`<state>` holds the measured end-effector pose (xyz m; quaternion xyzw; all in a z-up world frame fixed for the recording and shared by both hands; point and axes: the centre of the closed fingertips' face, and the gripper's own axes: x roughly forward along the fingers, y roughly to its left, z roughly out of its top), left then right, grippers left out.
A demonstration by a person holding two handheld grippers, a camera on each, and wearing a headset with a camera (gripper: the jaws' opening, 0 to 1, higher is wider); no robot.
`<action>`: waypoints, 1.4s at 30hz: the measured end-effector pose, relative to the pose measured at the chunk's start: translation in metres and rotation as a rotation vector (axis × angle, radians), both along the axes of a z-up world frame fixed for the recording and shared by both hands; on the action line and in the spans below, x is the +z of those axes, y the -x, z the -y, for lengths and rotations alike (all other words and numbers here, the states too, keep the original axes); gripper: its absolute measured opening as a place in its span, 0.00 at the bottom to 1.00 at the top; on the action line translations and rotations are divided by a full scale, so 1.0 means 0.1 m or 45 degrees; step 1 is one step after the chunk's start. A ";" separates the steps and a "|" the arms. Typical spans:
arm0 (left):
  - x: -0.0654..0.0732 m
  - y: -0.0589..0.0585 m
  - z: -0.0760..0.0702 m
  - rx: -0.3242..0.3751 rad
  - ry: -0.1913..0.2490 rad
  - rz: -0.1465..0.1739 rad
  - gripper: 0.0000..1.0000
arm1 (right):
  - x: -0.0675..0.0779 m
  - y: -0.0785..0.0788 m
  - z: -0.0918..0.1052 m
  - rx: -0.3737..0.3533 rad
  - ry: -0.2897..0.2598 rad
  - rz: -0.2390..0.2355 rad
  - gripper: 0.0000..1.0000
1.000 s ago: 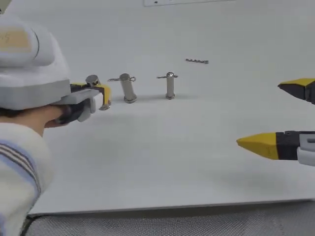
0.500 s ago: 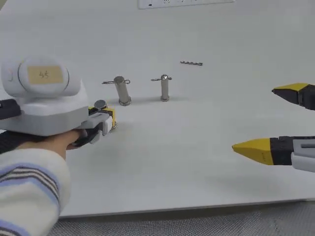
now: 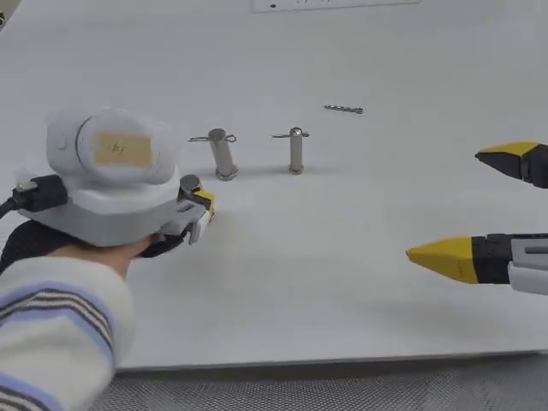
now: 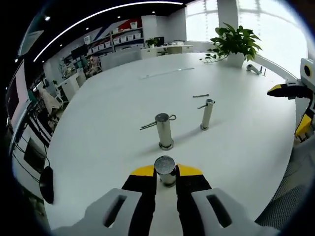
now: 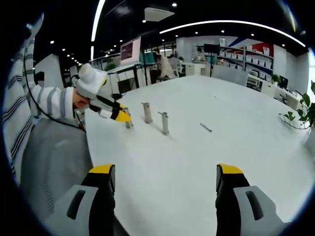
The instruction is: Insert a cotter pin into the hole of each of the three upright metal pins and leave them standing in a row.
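Two cottered pins beyond left tool, tight on third pin; right tool agape.

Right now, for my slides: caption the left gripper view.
Left hand-held gripper grips one metal pin; two cottered pins stand beyond, then a loose cotter pin.

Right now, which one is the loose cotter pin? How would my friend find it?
On the white table, find the right pin at the end of the row. Just behind it, a bit to the right, lies the cotter pin. It is a thin wire lying flat and alone, while the pins stand upright.
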<state>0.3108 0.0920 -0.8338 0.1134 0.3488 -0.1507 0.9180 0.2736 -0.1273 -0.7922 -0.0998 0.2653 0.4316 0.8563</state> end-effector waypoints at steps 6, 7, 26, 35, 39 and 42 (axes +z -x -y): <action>-0.05 0.05 0.00 -0.065 -0.014 -0.051 0.14 | 0.00 -0.03 0.00 0.013 0.010 0.005 0.85; -0.06 0.06 0.00 -0.074 -0.024 -0.053 0.14 | 0.00 -0.03 0.00 0.015 0.011 0.006 0.85; -0.14 0.30 -0.04 -0.330 -0.019 -0.144 0.46 | -0.07 -0.67 0.03 0.252 0.196 0.024 0.79; -0.12 0.36 -0.16 -0.249 0.057 -0.127 0.70 | -0.17 -0.91 -0.17 0.346 0.273 -0.031 0.77; -0.11 0.38 -0.25 -0.208 0.045 -0.113 0.87 | -0.23 -1.05 -0.25 0.384 0.325 -0.053 0.71; -0.10 0.42 -0.27 -0.211 0.049 -0.106 0.94 | -0.27 -1.17 -0.31 0.404 0.357 -0.065 0.69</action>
